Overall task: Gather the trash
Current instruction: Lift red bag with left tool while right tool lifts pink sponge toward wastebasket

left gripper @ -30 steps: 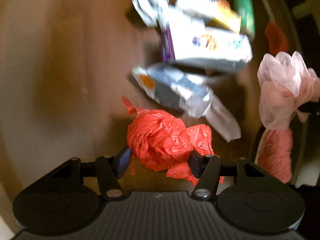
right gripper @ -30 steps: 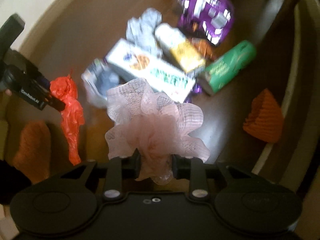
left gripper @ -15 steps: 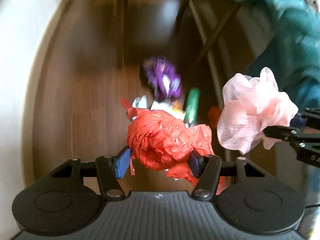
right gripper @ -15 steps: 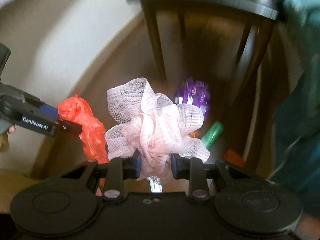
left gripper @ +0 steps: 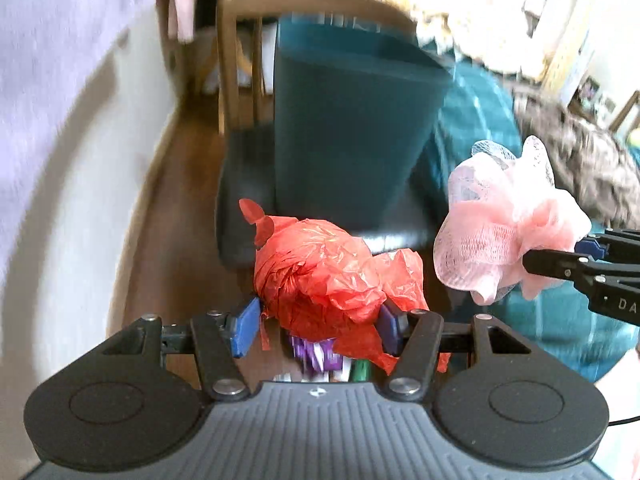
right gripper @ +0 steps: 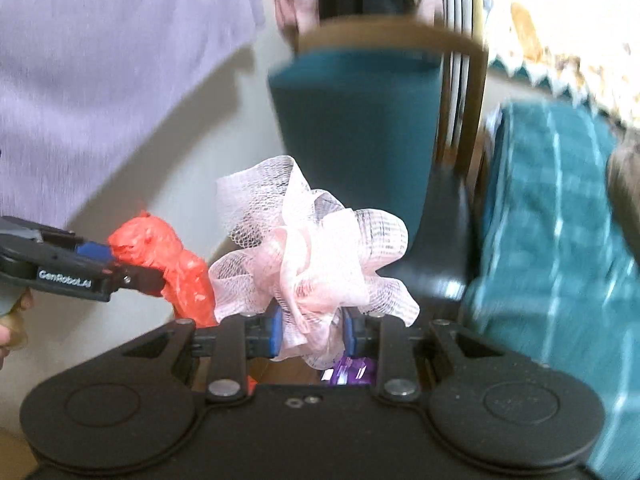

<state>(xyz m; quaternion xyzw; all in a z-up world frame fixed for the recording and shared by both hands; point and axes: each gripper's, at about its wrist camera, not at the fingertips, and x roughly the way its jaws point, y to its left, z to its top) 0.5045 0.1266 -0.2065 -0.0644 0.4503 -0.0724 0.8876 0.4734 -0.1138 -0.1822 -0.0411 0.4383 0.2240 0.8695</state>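
left gripper (left gripper: 318, 330) is clamped on a crumpled red bag (left gripper: 320, 276), its blue pads pressing both sides. right gripper (right gripper: 308, 334) is clamped on a pink mesh puff (right gripper: 308, 248), pinched at its lower folds. both loads hang in the air, side by side and just apart. below them, a purple wrapper (right gripper: 352, 372) lies on the wood floor. beyond stands a teal bin (left gripper: 348, 120) on a dark chair seat (left gripper: 248, 184), its wooden back (left gripper: 228, 64) behind. a teal blanket (right gripper: 560, 220) lies to the right.
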